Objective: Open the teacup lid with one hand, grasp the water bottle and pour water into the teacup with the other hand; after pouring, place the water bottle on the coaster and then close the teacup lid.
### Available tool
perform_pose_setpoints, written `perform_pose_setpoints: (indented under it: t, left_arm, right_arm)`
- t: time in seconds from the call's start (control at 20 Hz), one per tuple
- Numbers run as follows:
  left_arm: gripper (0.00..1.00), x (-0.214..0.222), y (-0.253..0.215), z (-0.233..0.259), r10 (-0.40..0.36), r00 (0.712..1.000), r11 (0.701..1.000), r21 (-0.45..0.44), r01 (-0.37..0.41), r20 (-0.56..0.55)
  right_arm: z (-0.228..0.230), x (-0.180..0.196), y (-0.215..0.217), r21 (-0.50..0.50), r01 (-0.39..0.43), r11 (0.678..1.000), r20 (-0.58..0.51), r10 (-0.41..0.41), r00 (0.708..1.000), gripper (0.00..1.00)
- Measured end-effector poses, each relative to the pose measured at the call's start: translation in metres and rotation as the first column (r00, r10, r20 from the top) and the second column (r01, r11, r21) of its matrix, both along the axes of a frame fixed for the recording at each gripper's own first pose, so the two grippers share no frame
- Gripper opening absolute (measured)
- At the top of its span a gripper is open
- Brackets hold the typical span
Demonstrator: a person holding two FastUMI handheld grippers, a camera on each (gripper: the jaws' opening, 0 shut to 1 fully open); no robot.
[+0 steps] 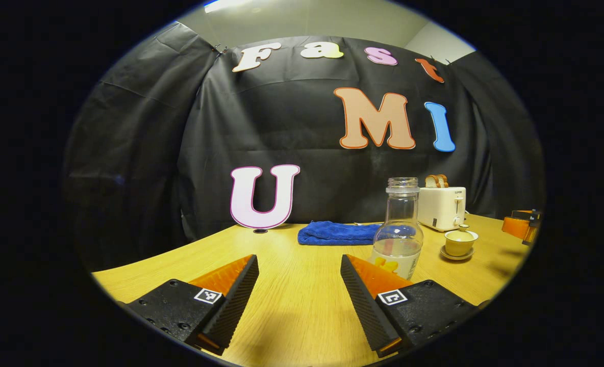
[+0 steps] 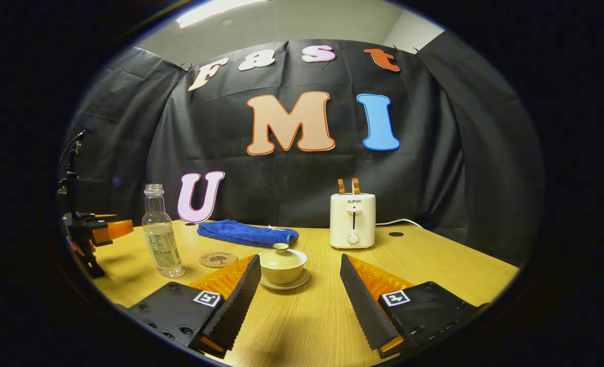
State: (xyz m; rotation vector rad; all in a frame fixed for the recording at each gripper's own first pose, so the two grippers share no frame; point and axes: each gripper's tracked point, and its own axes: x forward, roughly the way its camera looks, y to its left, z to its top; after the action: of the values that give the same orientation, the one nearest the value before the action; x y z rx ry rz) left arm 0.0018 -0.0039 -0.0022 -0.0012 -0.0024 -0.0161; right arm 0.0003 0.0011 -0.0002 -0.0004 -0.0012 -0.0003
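The teacup (image 2: 282, 267) is seen in the right gripper view just ahead of the right gripper (image 2: 298, 285), nearer its left finger than its right, standing on a saucer (image 2: 284, 282). Its lid (image 2: 281, 256) is seated, with a small knob on top. The cup is pale and squat; the knob offers little to grip.

The water bottle (image 1: 399, 229) is observed in the left gripper view just beyond the right finger of the left gripper (image 1: 299, 288), off the centre line. It is clear, uncapped, narrow at the neck and holds a low level of liquid. The coaster (image 2: 218, 259) lies on the table (image 2: 434, 265) between bottle and teacup, beyond the right gripper's left finger.

Both grippers are spread wide and nothing is held in either.

Risks are judged as follows. The small knob may slip from the fingers if approached off centre, and the lid could drop onto the cup or saucer. The open bottle is tall and light, so a glancing finger could tip it and spill. The cup may slide on its saucer if nudged.

A blue cloth (image 2: 247, 233) and a toaster (image 2: 353, 220) stand further back.
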Motion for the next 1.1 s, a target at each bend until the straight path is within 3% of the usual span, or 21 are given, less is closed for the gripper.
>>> perform_pose_setpoints:
  t: [0.25, 0.6, 0.9, 1.1]
  left_arm:
    - [0.92, 0.0, 0.001, 0.001, 0.008, 1.0, 1.0, 0.0, -0.008, 0.0]
    - [0.92, 0.001, 0.001, -0.001, 0.008, 1.0, 1.0, 0.0, -0.008, -0.001]
    - [0.95, 0.001, 0.001, -0.001, 0.008, 1.0, 1.0, 0.0, -0.008, 0.0]
    - [0.94, 0.001, 0.001, -0.001, 0.008, 1.0, 1.0, 0.0, -0.008, 0.0]
  right_arm:
    - [-0.001, 0.001, 0.0, 0.0, 0.0, 1.0, 0.0, 0.0, 1.0, 0.97]
    - [-0.001, 0.009, 0.01, 0.003, -0.059, 0.998, -0.006, 0.06, 0.998, 0.97]
    - [-0.003, 0.029, 0.03, 0.007, -0.143, 0.99, -0.011, 0.143, 0.99, 0.96]
    - [-0.006, 0.05, 0.035, 0.009, -0.152, 0.988, -0.018, 0.152, 0.988, 0.97]
